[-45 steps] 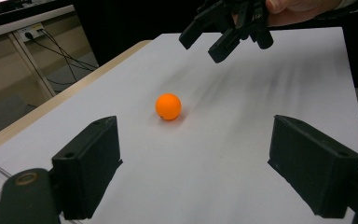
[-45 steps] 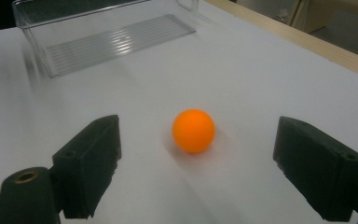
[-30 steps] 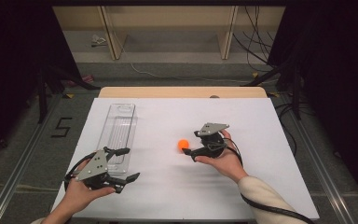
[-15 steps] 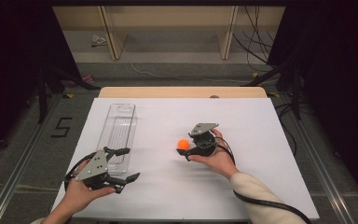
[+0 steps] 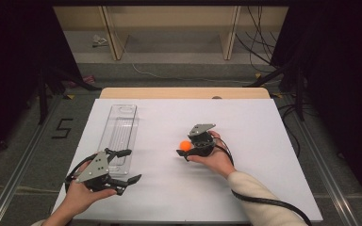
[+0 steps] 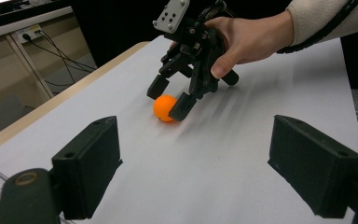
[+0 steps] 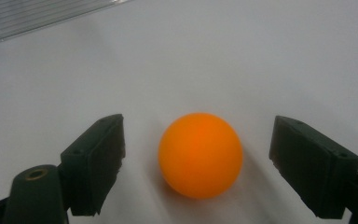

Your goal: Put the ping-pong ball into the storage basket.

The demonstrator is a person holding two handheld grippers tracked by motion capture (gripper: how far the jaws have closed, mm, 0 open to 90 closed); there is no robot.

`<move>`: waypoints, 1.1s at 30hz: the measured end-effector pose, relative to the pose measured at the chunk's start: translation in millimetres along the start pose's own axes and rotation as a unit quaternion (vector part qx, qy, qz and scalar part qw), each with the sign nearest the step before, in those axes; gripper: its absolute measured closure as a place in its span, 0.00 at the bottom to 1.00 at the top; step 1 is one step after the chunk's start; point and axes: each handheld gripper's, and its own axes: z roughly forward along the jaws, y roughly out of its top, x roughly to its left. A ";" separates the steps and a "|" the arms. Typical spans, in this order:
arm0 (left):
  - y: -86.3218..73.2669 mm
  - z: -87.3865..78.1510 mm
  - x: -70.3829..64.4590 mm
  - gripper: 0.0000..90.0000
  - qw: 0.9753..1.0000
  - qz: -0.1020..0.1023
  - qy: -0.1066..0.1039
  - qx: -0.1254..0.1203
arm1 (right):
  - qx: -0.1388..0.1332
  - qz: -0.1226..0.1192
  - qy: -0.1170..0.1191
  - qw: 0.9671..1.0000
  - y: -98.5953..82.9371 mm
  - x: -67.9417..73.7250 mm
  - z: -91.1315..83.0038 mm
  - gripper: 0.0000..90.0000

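I am keeping my left hand-held gripper (image 5: 122,179) open and idle near the surface's (image 5: 264,141) front edge, by the clear tray (image 5: 120,129). Farther out, my right hand-held gripper (image 5: 185,149) is straddling the orange ball (image 7: 200,155), jaws apart, readying a pinch.

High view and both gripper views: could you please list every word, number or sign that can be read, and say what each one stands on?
"5": a dark numeral on the grey floor left of the table, at in the high view.
No other text is readable: the orange ball, the clear tray, the left gripper and the right gripper carry no legible marking.
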 end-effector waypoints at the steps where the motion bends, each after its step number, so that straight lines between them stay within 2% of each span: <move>1: 0.0 0.0 0.0 0.18 1.000 0.000 0.000 0.000 | 0.000 0.000 0.000 1.000 0.0 -0.1 0.5 0.21; 33: 0.2 -0.2 -0.3 0.18 1.000 0.001 -0.001 -0.001 | 0.010 0.004 -0.001 1.000 1.2 -1.1 12.8 0.23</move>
